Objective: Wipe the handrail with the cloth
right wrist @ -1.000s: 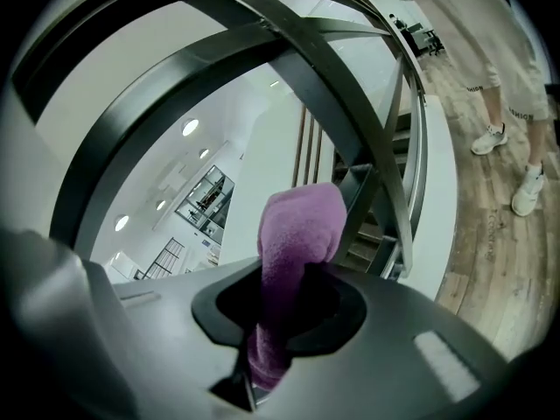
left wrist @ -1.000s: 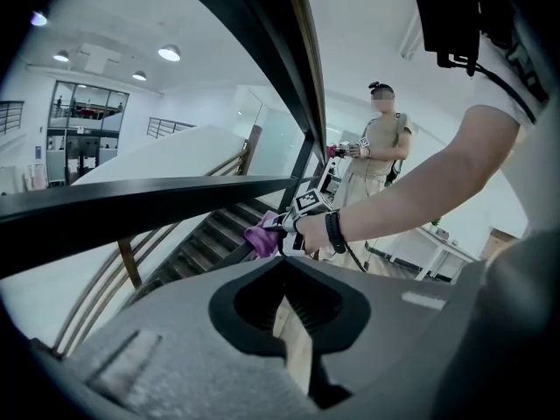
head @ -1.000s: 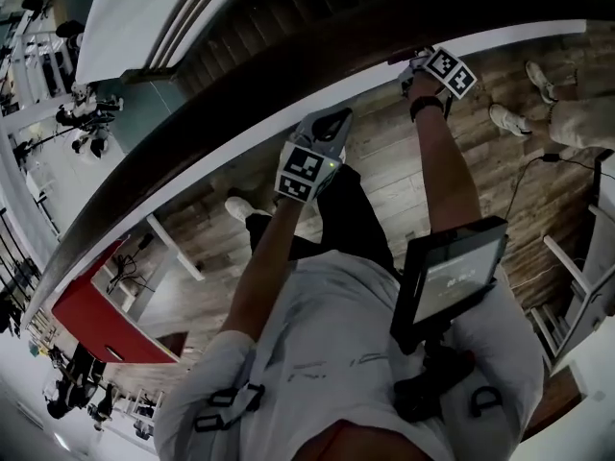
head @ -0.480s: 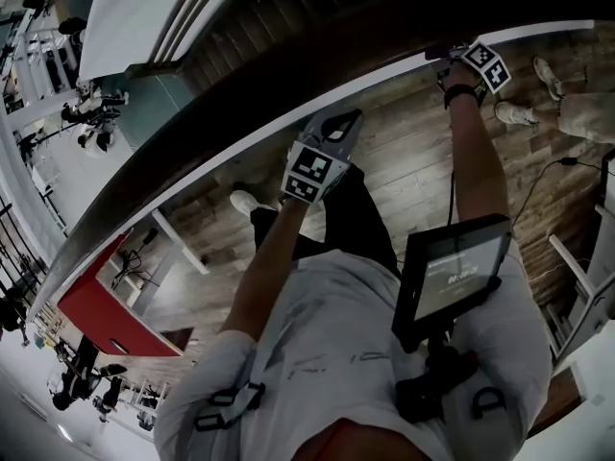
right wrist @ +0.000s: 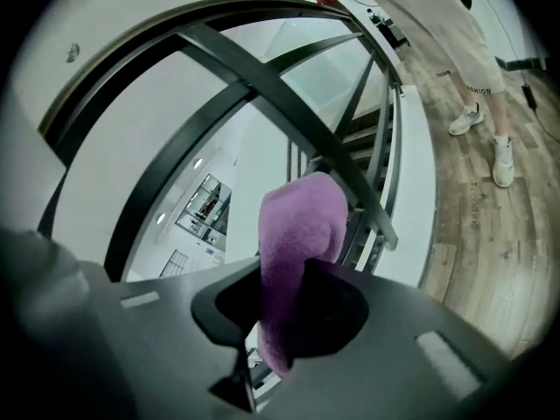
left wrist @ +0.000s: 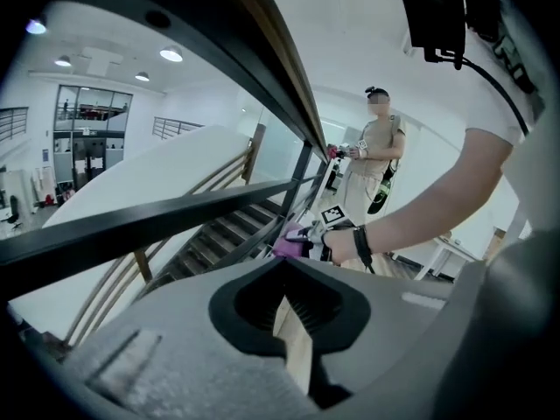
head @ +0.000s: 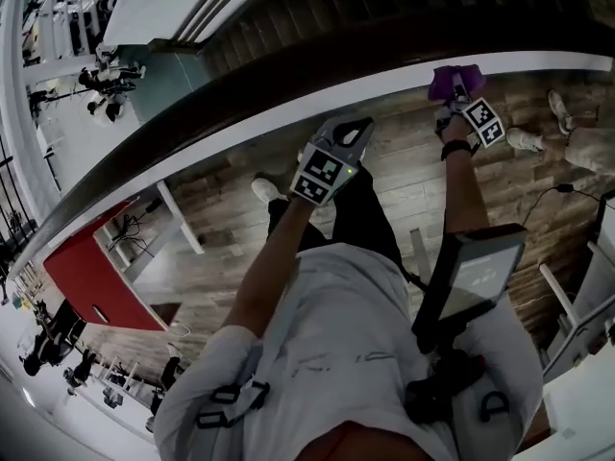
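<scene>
Cloth point(right wrist: 297, 234) in purple stands folded between the jaws of the right gripper point(right wrist: 284, 318), which pinch its lower part and leave the rounded top free. That top sits at the dark handrail point(right wrist: 262, 103). From the head view it looks pressed to the rail's near edge, though true contact cannot be confirmed. The left gripper point(left wrist: 289, 322) hangs further back along the same rail, its jaws slightly parted with nothing between them.

Beyond the rail a staircase point(left wrist: 219, 234) drops away. A bystander point(right wrist: 437, 24) stands on the wooden floor point(head: 404, 181) close to the working arm.

Only 1 narrow pinch holds the cloth, so a hard drag along the rail could likely tug it loose and send it down the stairwell. The free top may also fold back and skim without wiping. A long stroke toward the bystander risks a bump.
</scene>
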Demonstrator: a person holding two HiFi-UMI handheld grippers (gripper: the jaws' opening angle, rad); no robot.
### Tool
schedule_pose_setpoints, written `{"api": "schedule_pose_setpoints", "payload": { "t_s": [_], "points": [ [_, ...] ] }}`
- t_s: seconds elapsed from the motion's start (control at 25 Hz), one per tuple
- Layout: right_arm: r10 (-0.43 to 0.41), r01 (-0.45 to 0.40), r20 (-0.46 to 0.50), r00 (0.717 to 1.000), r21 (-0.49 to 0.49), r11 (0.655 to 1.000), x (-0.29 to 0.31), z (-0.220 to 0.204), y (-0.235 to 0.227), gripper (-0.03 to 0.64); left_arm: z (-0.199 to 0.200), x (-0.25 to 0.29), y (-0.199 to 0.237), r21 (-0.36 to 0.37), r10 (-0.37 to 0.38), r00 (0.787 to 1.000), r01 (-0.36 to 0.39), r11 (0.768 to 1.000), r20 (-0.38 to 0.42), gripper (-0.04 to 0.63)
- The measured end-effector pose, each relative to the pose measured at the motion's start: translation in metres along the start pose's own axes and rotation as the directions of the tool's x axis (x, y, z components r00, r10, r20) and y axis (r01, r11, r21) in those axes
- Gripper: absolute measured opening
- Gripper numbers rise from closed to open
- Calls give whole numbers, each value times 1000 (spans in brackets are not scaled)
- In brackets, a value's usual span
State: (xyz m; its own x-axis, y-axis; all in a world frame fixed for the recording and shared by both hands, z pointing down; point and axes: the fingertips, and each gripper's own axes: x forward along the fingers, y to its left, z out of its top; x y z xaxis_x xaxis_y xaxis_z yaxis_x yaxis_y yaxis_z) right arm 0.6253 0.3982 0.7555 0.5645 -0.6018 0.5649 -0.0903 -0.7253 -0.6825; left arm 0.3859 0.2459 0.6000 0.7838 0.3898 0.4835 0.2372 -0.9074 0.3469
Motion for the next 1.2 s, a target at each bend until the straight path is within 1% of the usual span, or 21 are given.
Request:
{"api": "schedule_pose_setpoints", "payload": {
  "t_s": [0.08, 0.16, 0.2, 0.28, 0.36, 0.44, 0.48, 0.56, 0.64, 0.76, 0.84, 0.92, 1.04, 1.12, 1.2],
  "points": [
    [51, -53, -57, 997, -39, 998, -11, -36, 38, 61, 7, -36, 7, -29, 50, 998, -49, 998, 36, -2],
    [90, -107, -161, 983, -99, 989, -18, -85, 71, 61, 4, -67, 16, -60, 103, 993, -99, 993, 61, -2],
    [106, -138, -225, 969, -131, 982, -19, -115, 87, 61, -2, -82, 21, -78, 131, 989, -126, 989, 70, -2],
    [132, -209, -350, 927, -191, 959, -17, -180, 122, 61, -19, -114, 37, -124, 197, 977, -186, 975, 83, -2],
    [152, -279, -450, 880, -230, 932, -14, -250, 159, 61, -45, -153, 56, -194, 267, 960, -246, 950, 88, -2],
    [175, -354, -540, 823, -246, 902, -13, -322, 196, 61, -75, -195, 72, -265, 334, 940, -304, 915, 75, -2],
    [185, -391, -582, 792, -250, 886, -13, -356, 214, 61, -89, -215, 81, -288, 370, 926, -336, 897, 71, -2],
    [194, -452, -655, 730, -251, 856, -16, -419, 245, 61, -113, -257, 99, -314, 439, 895, -396, 863, 77, -2],
    [202, -499, -709, 676, -238, 833, -25, -474, 272, 61, -135, -301, 112, -346, 498, 863, -444, 826, 82, -2],
    [226, -567, -774, 591, -200, 799, -37, -555, 309, 63, -172, -367, 129, -417, 584, 809, -508, 754, 71, -2],
    [229, -602, -811, 538, -180, 778, -40, -610, 332, 63, -200, -408, 142, -448, 635, 770, -547, 707, 63, -2],
    [226, -629, -841, 491, -163, 760, -40, -664, 355, 63, -228, -447, 156, -469, 681, 731, -584, 663, 52, -2],
    [222, -665, -874, 431, -142, 733, -39, -738, 387, 63, -267, -497, 175, -503, 728, 684, -617, 605, 35, -2],
    [223, -691, -888, 401, -134, 710, -35, -779, 411, 63, -286, -526, 189, -517, 750, 660, -632, 578, 32, -2],
    [228, -717, -899, 374, -124, 686, -33, -812, 437, 63, -299, -550, 198, -529, 763, 646, -640, 558, 24, -2]
  ]
}}
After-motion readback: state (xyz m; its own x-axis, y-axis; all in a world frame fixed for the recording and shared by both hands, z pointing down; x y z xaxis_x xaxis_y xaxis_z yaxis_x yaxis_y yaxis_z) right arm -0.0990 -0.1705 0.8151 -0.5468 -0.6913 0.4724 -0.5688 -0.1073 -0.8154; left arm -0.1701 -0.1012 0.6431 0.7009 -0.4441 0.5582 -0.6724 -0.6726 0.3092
